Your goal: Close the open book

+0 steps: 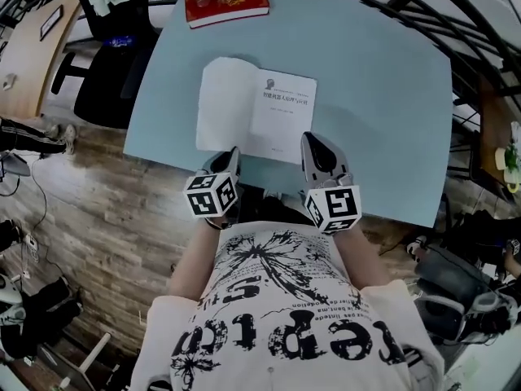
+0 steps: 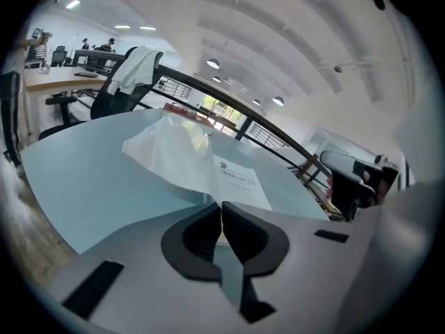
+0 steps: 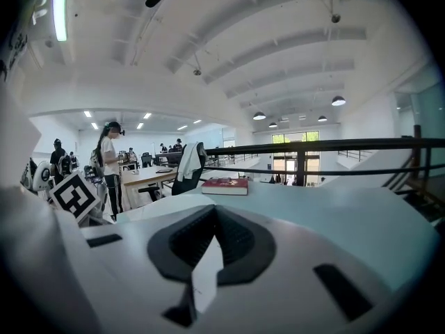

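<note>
The open book point(image 1: 252, 112) lies on the light blue table point(image 1: 383, 96), white pages up, print on its right page. My left gripper point(image 1: 231, 153) is at the book's near edge by the left page. In the left gripper view the jaws point(image 2: 222, 207) are closed together where that page's point(image 2: 181, 155) near edge runs in, and the page stands raised off the table. At the near edge of the right page is my right gripper point(image 1: 312, 141). Its jaws point(image 3: 213, 211) are closed with a white strip of paper point(image 3: 204, 277) showing between them.
A closed red book point(image 1: 226, 1) lies at the table's far edge. A black chair point(image 1: 114, 6) draped with white cloth stands beyond the far left corner. The person's torso is against the near table edge. A railing point(image 3: 313, 148) runs behind the table, and a person point(image 3: 110, 165) stands further back.
</note>
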